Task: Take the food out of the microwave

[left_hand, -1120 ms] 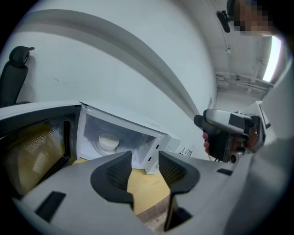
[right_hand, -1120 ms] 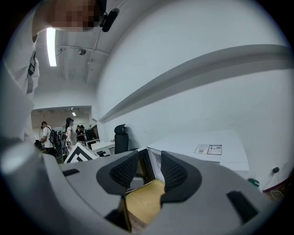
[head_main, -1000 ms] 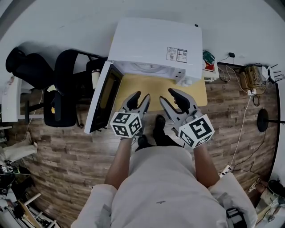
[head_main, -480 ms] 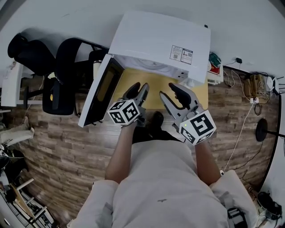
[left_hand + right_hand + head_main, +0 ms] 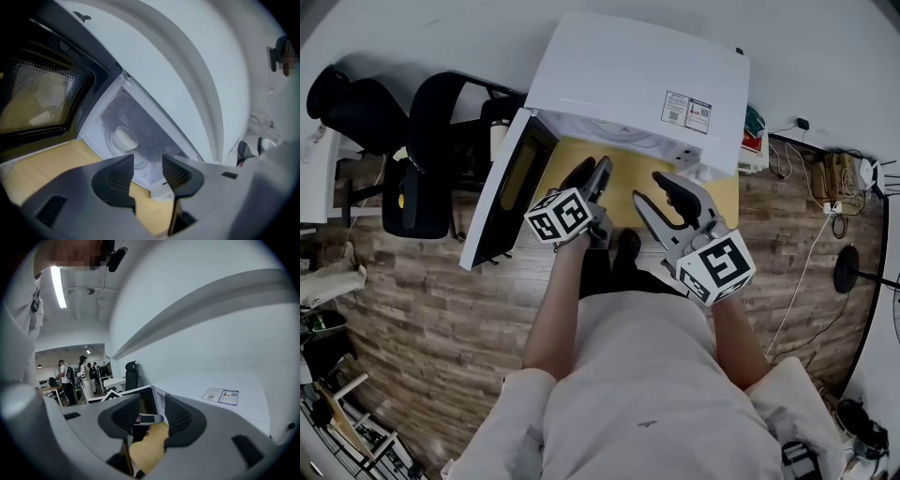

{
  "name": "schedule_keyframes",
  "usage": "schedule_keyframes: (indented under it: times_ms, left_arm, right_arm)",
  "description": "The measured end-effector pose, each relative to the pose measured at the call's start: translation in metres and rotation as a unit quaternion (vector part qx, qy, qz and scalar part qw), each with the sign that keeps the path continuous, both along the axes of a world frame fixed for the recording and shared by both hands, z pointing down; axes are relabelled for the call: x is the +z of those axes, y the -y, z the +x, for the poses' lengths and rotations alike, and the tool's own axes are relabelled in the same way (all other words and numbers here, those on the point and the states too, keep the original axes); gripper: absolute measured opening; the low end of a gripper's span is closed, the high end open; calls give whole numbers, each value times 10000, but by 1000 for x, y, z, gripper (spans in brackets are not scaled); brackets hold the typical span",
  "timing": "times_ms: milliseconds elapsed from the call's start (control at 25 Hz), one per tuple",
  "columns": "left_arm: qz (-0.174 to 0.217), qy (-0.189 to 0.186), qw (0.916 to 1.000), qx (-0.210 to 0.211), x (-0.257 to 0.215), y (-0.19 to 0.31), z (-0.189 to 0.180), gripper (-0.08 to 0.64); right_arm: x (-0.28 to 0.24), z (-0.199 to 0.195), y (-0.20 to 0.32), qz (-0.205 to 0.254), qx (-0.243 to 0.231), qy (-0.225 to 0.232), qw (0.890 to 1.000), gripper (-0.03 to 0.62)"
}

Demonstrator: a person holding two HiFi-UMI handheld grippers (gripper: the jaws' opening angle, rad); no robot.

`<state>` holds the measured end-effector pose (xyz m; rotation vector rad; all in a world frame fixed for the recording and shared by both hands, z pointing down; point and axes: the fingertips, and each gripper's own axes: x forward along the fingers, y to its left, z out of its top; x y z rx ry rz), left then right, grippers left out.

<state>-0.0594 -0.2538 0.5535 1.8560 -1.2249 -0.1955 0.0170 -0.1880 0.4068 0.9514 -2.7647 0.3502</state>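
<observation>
The white microwave [image 5: 637,75] stands on a yellow wooden table [image 5: 628,186] with its door [image 5: 499,197] swung open to the left. Inside the cavity, a white bowl [image 5: 124,138] sits on the turntable. My left gripper [image 5: 592,172] is in front of the opening. It points into the opening, a short way from the bowl, and its jaws [image 5: 147,171] are open with nothing between them. My right gripper [image 5: 654,192] hangs over the table to the right, also open and holding nothing [image 5: 149,416]. Its view looks across the microwave's top and its label [image 5: 222,396].
Two black office chairs [image 5: 427,159] stand left of the open door. Cables and small boxes [image 5: 830,169] lie on the floor at the right. A lamp base [image 5: 846,270] is further right. People [image 5: 70,376] stand at desks far off in the room.
My left gripper has moved forward towards the microwave opening and rolled, its marker cube now tilted. The right gripper has barely shifted. The door stays open.
</observation>
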Motion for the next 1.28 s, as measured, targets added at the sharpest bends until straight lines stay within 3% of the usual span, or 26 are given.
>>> schedule_keyframes:
  times_ms: [240,920,1280]
  left_arm:
    - [-144,-88,9998,41,17,24,-5,169]
    - [-661,-601,9949,-459,65,85,-13,169]
    - [-884,-1149,9852,-913,77,105,-17,178]
  right_arm:
    - [4,-5,8,-45,31,-74,10000,149]
    - [14,-1,19,-173,139,-185,9996,152]
    - [21,8,19,-286,231,-229,9991,153]
